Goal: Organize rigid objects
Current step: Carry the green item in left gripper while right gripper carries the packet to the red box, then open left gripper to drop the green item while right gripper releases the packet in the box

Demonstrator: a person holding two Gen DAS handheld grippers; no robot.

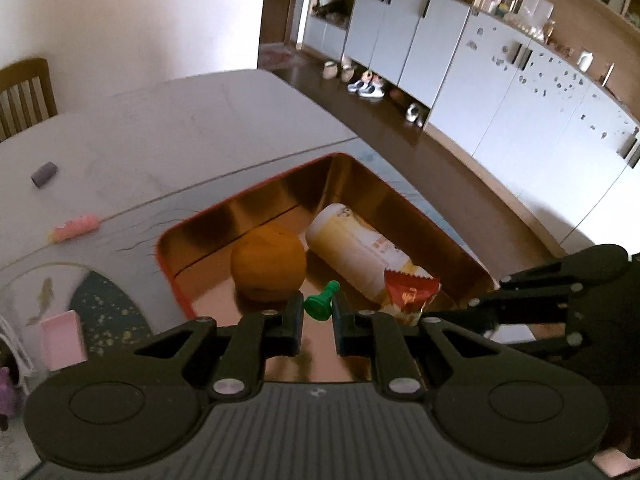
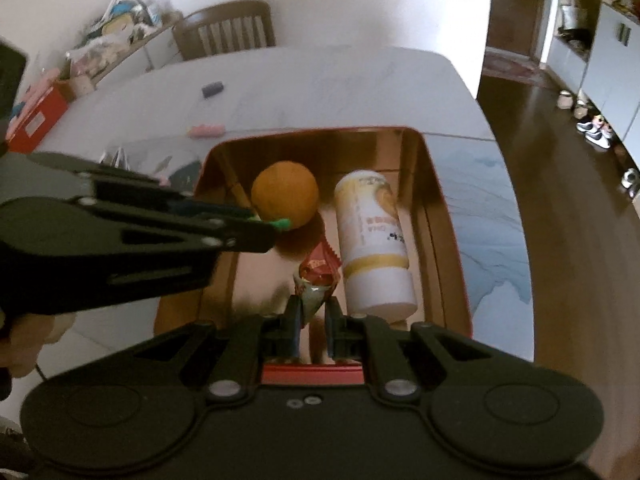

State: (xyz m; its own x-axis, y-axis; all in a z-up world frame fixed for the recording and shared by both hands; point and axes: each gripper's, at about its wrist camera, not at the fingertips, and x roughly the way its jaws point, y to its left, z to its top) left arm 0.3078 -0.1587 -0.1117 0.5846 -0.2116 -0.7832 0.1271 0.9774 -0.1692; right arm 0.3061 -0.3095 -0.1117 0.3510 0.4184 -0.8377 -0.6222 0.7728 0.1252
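Note:
A gold tray with a red rim lies on the pale table. In it are an orange and a white and yellow canister on its side. Over the tray's near part, my left gripper is shut on a small green pawn-shaped piece. In the right wrist view the left gripper reaches in from the left. My right gripper is shut on a red snack packet beside the canister. It enters the left wrist view from the right.
On the table beyond the tray lie a small dark cylinder and a pink item. A pink box stands at the left. A wooden chair is behind the table, a red box at far left. The table's right edge drops to dark floor.

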